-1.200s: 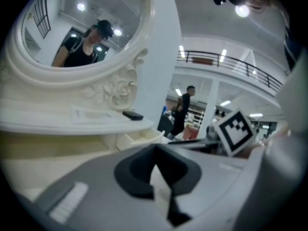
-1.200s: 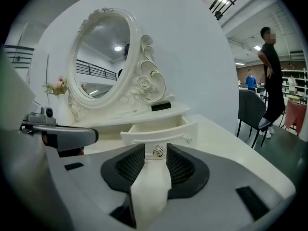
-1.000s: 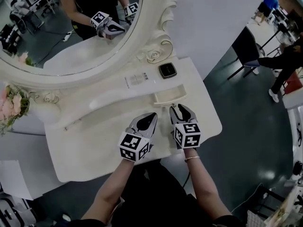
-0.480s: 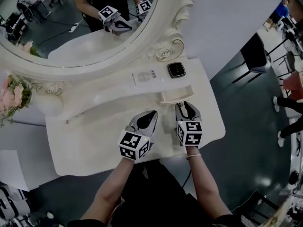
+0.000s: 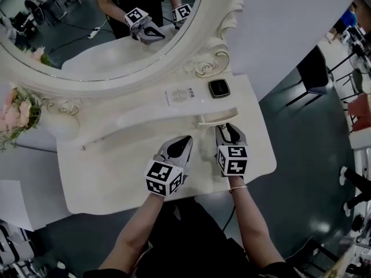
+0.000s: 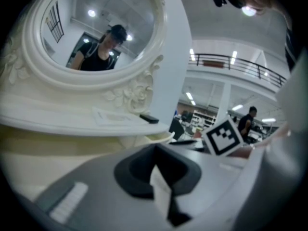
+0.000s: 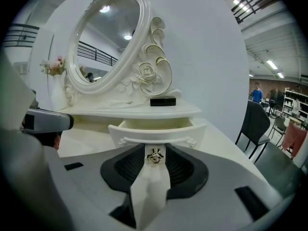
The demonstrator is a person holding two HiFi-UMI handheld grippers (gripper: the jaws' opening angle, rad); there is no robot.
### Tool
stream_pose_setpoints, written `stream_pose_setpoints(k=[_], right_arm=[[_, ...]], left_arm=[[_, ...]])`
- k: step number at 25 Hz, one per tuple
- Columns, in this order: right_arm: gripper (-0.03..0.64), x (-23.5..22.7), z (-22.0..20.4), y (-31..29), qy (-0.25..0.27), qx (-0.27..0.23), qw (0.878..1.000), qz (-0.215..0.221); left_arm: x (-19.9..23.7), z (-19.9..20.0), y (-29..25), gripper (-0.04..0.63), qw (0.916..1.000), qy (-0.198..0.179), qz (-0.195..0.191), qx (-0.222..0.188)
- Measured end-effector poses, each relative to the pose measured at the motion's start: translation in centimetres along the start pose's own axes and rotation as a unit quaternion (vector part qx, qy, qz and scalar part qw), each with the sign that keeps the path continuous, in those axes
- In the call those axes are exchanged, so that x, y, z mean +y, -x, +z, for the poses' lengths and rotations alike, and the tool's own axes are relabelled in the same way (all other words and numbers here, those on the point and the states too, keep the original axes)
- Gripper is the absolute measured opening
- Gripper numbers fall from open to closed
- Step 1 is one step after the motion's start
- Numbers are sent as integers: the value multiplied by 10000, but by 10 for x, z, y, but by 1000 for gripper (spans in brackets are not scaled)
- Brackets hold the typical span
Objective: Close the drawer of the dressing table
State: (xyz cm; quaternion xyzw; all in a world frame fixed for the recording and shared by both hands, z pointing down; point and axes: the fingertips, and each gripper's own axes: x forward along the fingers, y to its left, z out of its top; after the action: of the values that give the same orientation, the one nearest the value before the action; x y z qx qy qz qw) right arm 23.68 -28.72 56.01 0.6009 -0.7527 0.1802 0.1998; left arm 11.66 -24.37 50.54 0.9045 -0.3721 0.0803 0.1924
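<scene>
The dressing table's small white drawer [image 5: 215,120] [image 7: 156,130] stands slightly open under the raised shelf. It has a gold knob [image 7: 154,155] at the middle of its front. My right gripper [image 5: 226,129] [image 7: 154,163] is shut, and its tips rest against the drawer front at the knob. To its left my left gripper [image 5: 185,140] [image 6: 156,173] is shut and holds nothing. It hovers over the tabletop [image 5: 116,167], apart from the drawer. In the left gripper view the drawer [image 6: 161,137] shows only as a corner.
A black box [image 5: 219,88] [image 7: 162,101] and a white card [image 5: 178,95] lie on the shelf above the drawer. The oval mirror [image 5: 87,28] rises behind, with pink flowers [image 5: 17,112] at the left. A dark chair [image 5: 310,68] stands beyond the table's right edge.
The drawer has slid further in under the shelf, with my right gripper following it forward. My left gripper has hardly moved.
</scene>
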Motion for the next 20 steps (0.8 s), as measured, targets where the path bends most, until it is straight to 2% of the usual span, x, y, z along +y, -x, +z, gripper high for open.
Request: stream_pose_setpoints(k=[20], right_arm=[[112, -1, 9, -20, 178, 23, 9998, 31]], left_arm=[[13, -3, 6, 3, 9997, 72, 211, 28]])
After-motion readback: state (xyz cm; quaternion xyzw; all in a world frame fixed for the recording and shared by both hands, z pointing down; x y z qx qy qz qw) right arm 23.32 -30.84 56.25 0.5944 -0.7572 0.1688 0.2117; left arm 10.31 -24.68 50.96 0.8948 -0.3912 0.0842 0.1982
